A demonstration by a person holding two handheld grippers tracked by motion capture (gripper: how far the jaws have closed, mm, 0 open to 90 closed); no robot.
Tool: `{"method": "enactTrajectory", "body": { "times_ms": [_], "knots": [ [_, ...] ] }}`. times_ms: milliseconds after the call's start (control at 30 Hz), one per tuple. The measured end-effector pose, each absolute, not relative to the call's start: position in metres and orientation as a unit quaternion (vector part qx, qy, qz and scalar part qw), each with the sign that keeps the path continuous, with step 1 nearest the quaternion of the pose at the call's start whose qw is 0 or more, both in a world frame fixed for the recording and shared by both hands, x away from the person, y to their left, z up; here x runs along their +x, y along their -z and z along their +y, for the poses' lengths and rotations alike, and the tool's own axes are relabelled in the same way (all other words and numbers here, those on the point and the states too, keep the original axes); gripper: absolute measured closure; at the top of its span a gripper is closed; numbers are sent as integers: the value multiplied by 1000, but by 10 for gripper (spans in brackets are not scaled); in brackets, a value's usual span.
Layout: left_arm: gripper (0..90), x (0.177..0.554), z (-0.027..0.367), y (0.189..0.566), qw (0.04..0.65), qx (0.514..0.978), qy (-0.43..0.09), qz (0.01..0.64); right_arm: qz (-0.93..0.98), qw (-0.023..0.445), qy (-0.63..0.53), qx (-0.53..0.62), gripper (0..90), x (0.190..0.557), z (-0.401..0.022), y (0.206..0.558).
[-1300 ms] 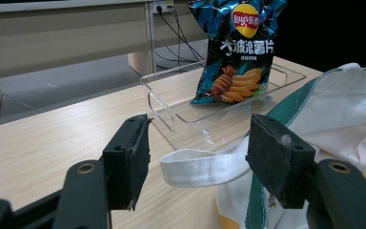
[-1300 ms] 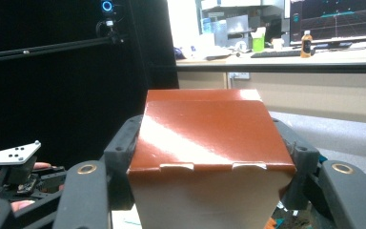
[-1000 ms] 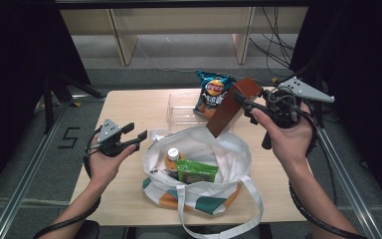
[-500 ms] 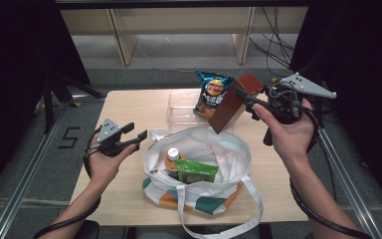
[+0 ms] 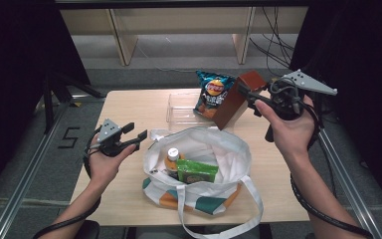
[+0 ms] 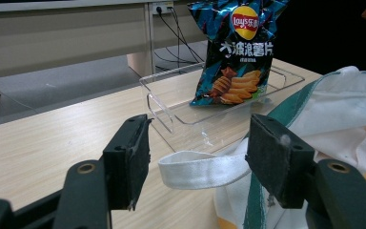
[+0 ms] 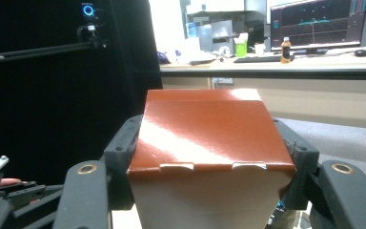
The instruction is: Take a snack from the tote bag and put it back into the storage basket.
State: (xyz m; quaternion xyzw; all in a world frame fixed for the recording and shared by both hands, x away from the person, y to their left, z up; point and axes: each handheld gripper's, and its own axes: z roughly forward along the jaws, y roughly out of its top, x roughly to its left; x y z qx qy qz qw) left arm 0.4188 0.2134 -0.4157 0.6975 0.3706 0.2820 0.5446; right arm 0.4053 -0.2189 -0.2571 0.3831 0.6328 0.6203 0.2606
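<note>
Brown box (image 5: pixel 235 98) tilted, long axis slanting down-left, clamped in right gripper (image 5: pixel 248 94).

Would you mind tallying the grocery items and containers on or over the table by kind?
Chip bags: 1
Brown boxes, held in the right gripper: 1
Bottles in the tote: 1
Green packets in the tote: 1
Tote bags: 1
Clear trays: 1
Total: 6

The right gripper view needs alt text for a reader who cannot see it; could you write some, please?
The right gripper clamps a reddish-brown box between its black jaws, glossy top facing the camera. Behind are a black curtain and a desk with monitors.
</note>
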Motion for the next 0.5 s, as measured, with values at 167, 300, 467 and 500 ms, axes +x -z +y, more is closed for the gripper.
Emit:
{"method": "enactTrajectory", "body": {
  "times_ms": [167,300,467,500],
  "knots": [
    [393,418,214,415,540,698,-283,377,633,261,-616,390,396,410,-219,259],
    [394,417,214,415,540,697,-283,378,633,265,-615,389,396,415,-219,260],
    [394,417,214,415,540,697,-283,378,631,268,-612,394,396,421,-218,261],
    [394,417,214,415,540,697,-283,378,632,266,-609,398,396,422,-219,262]
  ]
}}
